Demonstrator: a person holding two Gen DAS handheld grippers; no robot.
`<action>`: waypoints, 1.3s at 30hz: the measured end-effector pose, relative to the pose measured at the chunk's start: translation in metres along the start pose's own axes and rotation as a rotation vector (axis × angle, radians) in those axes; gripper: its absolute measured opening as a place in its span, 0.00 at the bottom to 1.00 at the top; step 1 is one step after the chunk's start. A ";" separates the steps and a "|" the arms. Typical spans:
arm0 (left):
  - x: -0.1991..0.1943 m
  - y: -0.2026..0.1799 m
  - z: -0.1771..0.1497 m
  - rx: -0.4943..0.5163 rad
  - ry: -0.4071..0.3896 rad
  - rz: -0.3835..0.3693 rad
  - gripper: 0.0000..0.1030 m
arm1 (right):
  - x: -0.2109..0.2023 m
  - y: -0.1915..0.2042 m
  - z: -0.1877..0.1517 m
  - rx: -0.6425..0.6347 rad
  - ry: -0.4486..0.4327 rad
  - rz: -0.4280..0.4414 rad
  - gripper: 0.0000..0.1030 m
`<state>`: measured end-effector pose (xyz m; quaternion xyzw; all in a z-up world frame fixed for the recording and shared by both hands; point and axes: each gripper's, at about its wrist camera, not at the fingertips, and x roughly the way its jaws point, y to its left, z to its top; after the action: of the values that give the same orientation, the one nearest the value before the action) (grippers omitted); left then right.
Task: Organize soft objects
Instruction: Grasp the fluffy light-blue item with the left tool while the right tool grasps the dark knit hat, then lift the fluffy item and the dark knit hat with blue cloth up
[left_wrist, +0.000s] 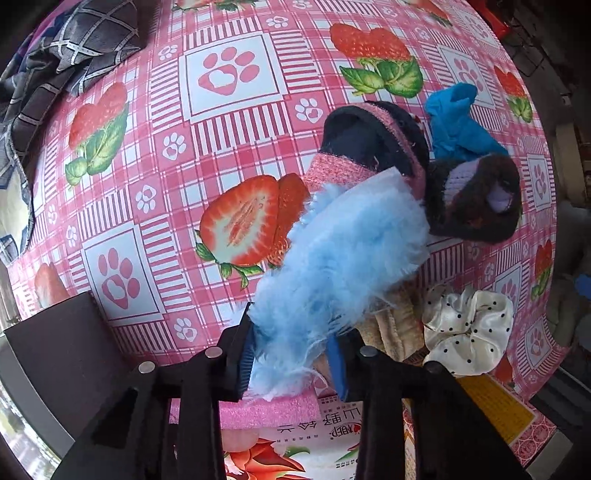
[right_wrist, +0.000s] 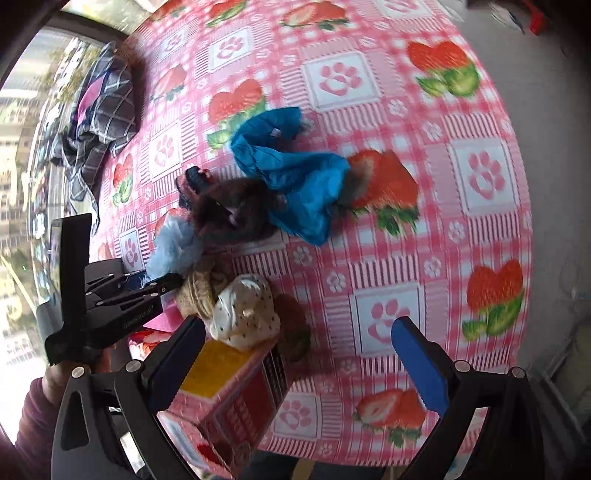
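Observation:
A fluffy light-blue piece (left_wrist: 332, 258) lies over the heap of soft things, and my left gripper (left_wrist: 291, 360) is shut on its near end, the fluff filling the gap between the blue pads. Behind it are a pink-and-black slipper-like item (left_wrist: 369, 140), a dark brown fuzzy item (left_wrist: 476, 199) and a bright blue cloth (left_wrist: 458, 125). In the right wrist view my right gripper (right_wrist: 299, 328) stands open above the white polka-dot scrunchie (right_wrist: 243, 310), which rests on a printed box (right_wrist: 229, 398). The left gripper (right_wrist: 162, 284) shows at the fluffy piece (right_wrist: 173, 247).
A beige knitted item (left_wrist: 391, 325) lies beside the scrunchie (left_wrist: 465, 328). A dark plaid cloth (left_wrist: 74, 48) is bunched at the table's far left. The strawberry tablecloth (right_wrist: 406, 240) runs to a rounded edge, with grey floor beyond on the right. A hand (right_wrist: 99, 362) holds the left gripper.

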<state>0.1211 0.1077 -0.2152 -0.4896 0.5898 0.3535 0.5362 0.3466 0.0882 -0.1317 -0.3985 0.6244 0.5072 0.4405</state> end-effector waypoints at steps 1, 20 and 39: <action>-0.003 0.004 0.000 -0.021 -0.013 -0.009 0.33 | 0.002 0.005 0.004 -0.023 -0.003 -0.008 0.99; -0.068 0.031 -0.004 -0.153 -0.214 0.007 0.32 | 0.068 0.060 0.051 -0.190 0.004 -0.072 0.46; -0.124 0.007 -0.034 -0.170 -0.348 0.038 0.32 | -0.025 0.044 0.007 -0.107 -0.159 0.019 0.46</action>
<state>0.0981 0.1022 -0.0883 -0.4534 0.4654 0.4914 0.5799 0.3137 0.1040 -0.0962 -0.3738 0.5632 0.5741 0.4621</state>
